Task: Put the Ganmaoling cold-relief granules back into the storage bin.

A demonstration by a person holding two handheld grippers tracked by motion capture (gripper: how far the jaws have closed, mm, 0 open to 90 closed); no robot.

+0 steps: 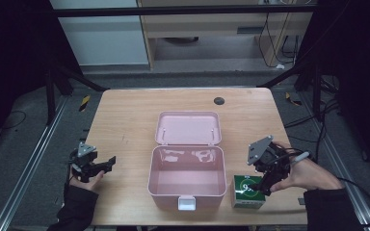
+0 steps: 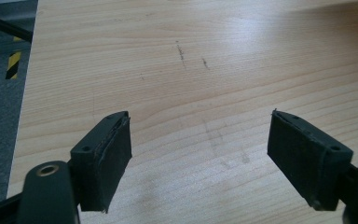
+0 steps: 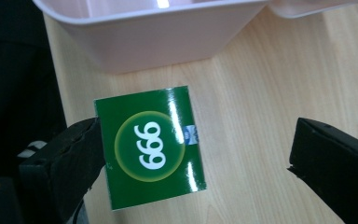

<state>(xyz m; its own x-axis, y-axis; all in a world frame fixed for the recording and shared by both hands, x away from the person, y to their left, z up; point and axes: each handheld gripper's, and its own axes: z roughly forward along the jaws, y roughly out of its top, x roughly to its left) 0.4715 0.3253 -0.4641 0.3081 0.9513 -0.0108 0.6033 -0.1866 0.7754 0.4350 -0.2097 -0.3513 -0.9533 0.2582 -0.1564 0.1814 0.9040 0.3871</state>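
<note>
My right tongs (image 1: pixel 266 182) hang just over a small green box (image 3: pixel 150 148) marked with three white nines, which stands on the wooden table (image 1: pixel 125 120) near its front edge. The jaws are apart: in the right gripper view one pad (image 3: pixel 70 158) sits against the box's edge, perhaps just touching it, though I cannot tell for sure, while the other pad (image 3: pixel 335 163) stands well clear on the far side with bare wood between it and the box. Nothing is clamped. Just beyond the box, on the side away from my right hand (image 1: pixel 313 175), is the wall of an open pink case (image 1: pixel 187 179), its lid (image 1: pixel 188 128) laid back flat behind it and a white latch (image 1: pixel 187 203) on its front. The case lies between my two tongs. My left tongs (image 1: pixel 107 163) are well apart from the box, on the other side of the case, held low over bare table with jaws spread wide and nothing between them. A dark round cap (image 1: pixel 219 101) sits far off near the table's back edge.
</note>
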